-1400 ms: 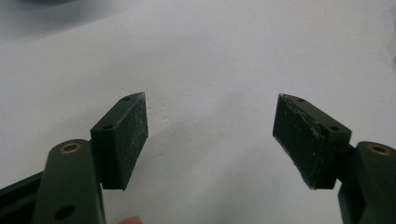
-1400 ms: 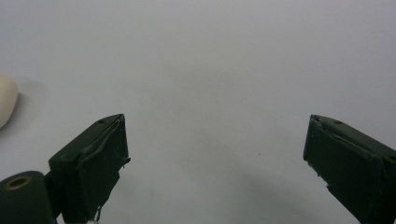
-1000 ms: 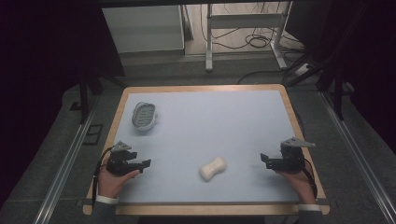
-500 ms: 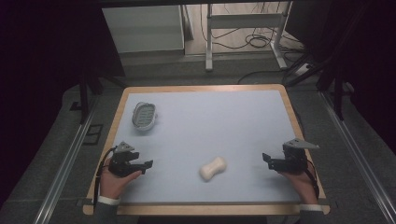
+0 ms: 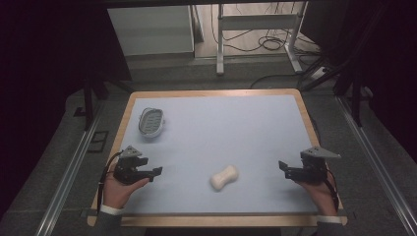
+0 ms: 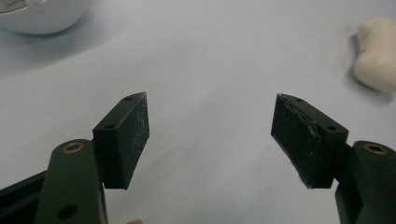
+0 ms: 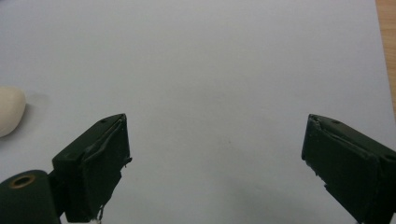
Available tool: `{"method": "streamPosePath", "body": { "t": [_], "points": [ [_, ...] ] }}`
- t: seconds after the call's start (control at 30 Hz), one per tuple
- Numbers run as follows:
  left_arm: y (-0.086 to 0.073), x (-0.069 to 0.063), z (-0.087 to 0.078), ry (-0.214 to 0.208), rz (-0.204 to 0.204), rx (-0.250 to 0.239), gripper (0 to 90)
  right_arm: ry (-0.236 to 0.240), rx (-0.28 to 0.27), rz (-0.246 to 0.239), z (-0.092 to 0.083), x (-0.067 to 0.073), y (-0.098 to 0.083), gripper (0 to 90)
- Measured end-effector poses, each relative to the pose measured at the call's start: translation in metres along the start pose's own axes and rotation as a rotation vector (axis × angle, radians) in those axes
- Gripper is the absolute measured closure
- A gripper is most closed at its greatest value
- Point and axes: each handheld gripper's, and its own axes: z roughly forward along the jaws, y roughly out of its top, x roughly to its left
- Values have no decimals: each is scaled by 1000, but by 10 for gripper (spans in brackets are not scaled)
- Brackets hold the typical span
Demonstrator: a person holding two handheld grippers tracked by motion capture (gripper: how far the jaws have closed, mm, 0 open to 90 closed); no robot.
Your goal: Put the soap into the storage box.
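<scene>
Little has shifted beyond the left gripper (image 5: pixel 156 171), its empty jaws just eased slightly narrower yet wide apart, while the cream, bone-shaped soap bar (image 5: pixel 224 177) lies near-centre on the pale blue bench (image 5: pixel 231 128), tilted up-right, between it and the spread right gripper (image 5: pixel 282 166).

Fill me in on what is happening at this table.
A person holds a gripper in each hand at the near edge of the table. The left gripper and right gripper are both open and hold nothing. Between them lies a cream soap bar, untouched. A soap dish sits at the far left.
</scene>
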Motion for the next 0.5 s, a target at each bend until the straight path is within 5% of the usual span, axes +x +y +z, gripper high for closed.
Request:
{"method": "streamPosePath", "body": {
  "t": [0.5],
  "points": [
    [23,-18,3,-4,59,32,275,-8,-7,-11,-1,2,0,75]
  ]
}}
